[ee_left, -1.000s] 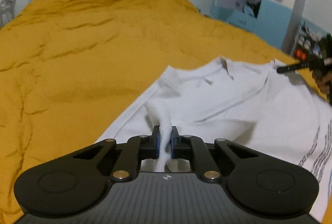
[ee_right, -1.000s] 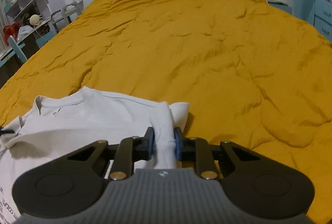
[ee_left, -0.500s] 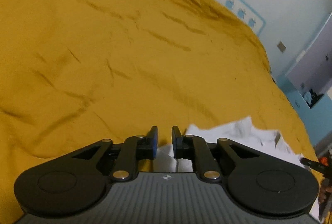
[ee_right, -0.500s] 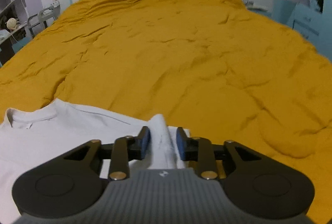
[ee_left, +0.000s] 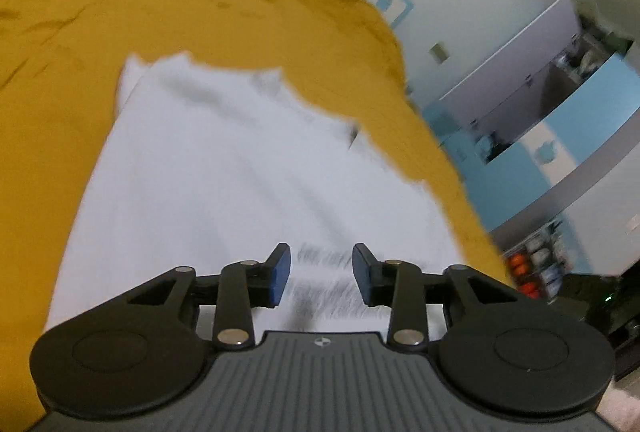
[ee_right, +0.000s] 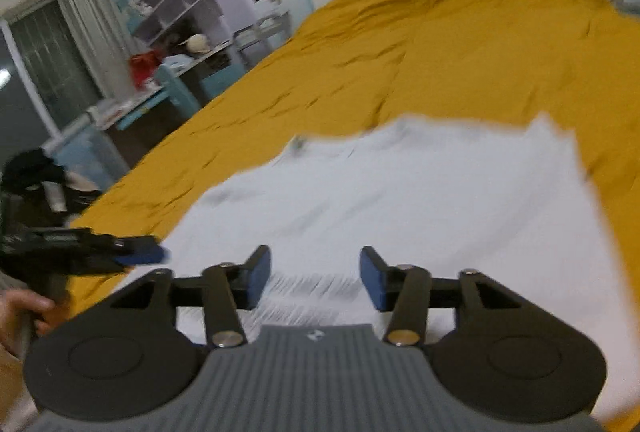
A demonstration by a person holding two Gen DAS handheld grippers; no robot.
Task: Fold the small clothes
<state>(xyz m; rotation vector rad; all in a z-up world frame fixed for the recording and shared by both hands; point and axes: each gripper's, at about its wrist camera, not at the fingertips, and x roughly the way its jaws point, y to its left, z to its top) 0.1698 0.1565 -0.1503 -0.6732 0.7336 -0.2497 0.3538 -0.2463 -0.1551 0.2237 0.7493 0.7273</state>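
A white T-shirt point(ee_left: 240, 168) lies flat on the mustard-yellow bedspread point(ee_left: 80, 12), with dark printed lines near its closer end. It also shows in the right wrist view point(ee_right: 420, 200). My left gripper point(ee_left: 322, 274) is open and empty, just above the shirt's printed end. My right gripper point(ee_right: 314, 282) is open and empty, over the same printed end of the shirt. The left gripper point(ee_right: 136, 254) also shows at the left edge of the right wrist view, beside the shirt. Both views are motion-blurred.
The yellow bedspread point(ee_right: 460, 52) stretches far beyond the shirt. Shelves and a cluttered desk point(ee_right: 168, 44) stand left of the bed. A blue and white cabinet point(ee_left: 540, 136) stands to the right of the bed.
Both grippers let go of the shirt folds they pinched and opened wide. Both pulled back toward the shirt's printed end, and the shirt now lies flat.
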